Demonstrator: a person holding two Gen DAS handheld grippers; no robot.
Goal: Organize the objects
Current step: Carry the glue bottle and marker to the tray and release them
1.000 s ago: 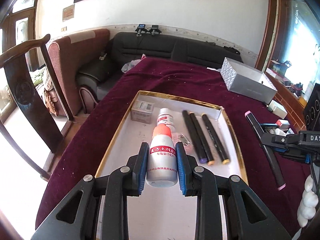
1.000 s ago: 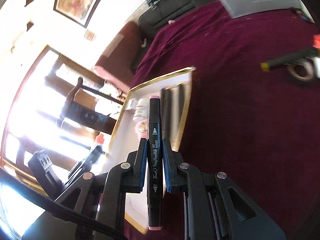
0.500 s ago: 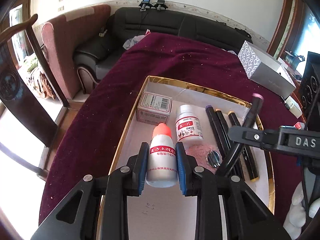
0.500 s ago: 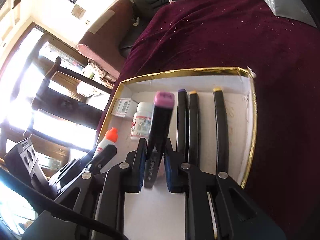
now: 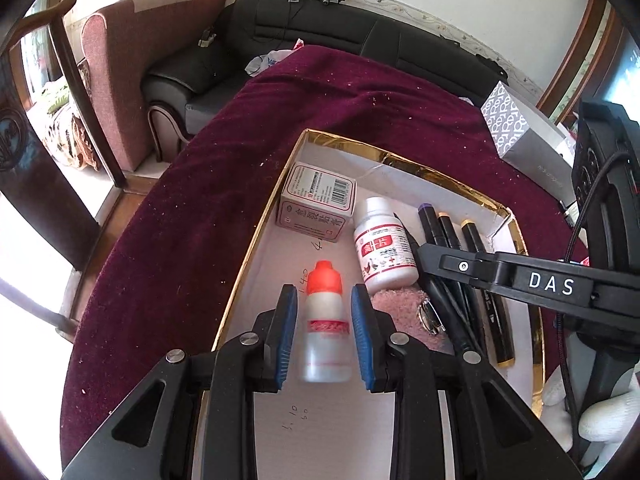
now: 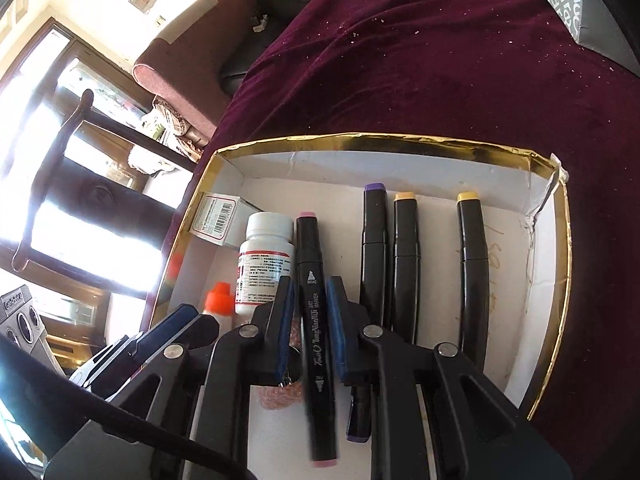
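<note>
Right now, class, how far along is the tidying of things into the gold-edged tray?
Done: three markers, a carton and a white bottle lie in the tray. In hand: the red-capped bottle sits between the left tongs, the pink-tipped marker between the right tongs, whose jaws have just been opening; neither looks gripped. Left: draw both tongs away.

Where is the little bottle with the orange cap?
In the left wrist view, the orange-capped bottle sits between the left gripper's blue pads, over the gold-edged box.
</note>
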